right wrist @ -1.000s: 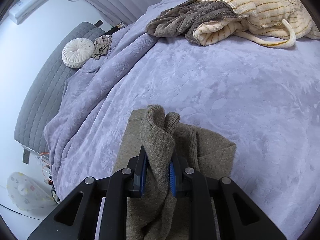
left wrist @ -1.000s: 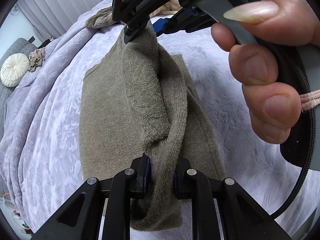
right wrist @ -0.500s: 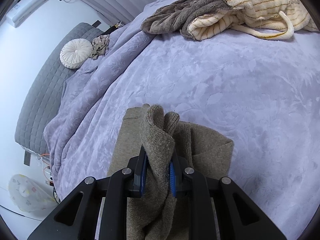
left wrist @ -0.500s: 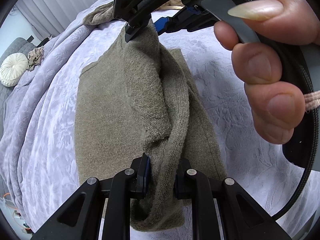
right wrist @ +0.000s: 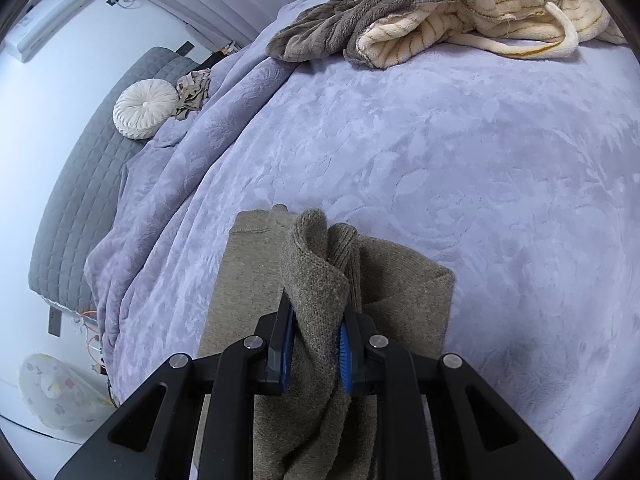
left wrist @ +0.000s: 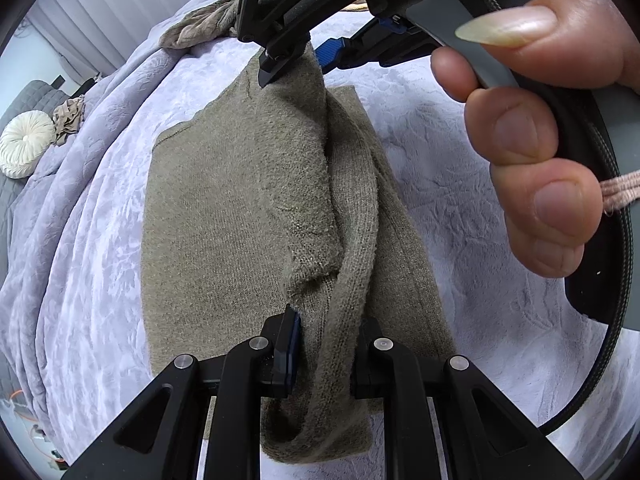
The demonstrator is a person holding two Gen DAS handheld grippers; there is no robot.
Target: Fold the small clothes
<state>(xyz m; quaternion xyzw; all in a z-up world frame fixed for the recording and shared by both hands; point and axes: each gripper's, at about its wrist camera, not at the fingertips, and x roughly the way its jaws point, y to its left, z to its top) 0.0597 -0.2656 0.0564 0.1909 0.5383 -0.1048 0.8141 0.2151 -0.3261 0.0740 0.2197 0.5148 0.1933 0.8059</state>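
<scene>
the left tongs [left wrist: 326, 354] are clamped on a bunched edge of the olive knit garment [left wrist: 224, 216], the fabric pinched between the blue-padded fingers and hanging down past them. the right tongs [right wrist: 316, 344] are likewise closed on a thick rolled fold of the same garment [right wrist: 316, 280], which rises above the fingertips in two lobes. in the left wrist view the right tongs [left wrist: 292, 62] appear at the top of the picture, gripping the far end of the lifted ridge of cloth, so the fold is stretched in a line between the two tools. the person's right hand [left wrist: 532, 152] wraps the grey handle, long nail on the thumb.

below the raised ridge the rest of the garment lies flat on the lavender blanket [right wrist: 440, 168] that covers the bed [right wrist: 92, 184]. well apart, at the far edge of the blanket, sits a heap of grey plush cloth [right wrist: 332, 32] touching a cream striped fleece [right wrist: 500, 4]. to the left, a round white cushion [right wrist: 145, 109] rests on the grey quilted mattress, with a small crumpled beige cloth [right wrist: 194, 90] just beside it.
</scene>
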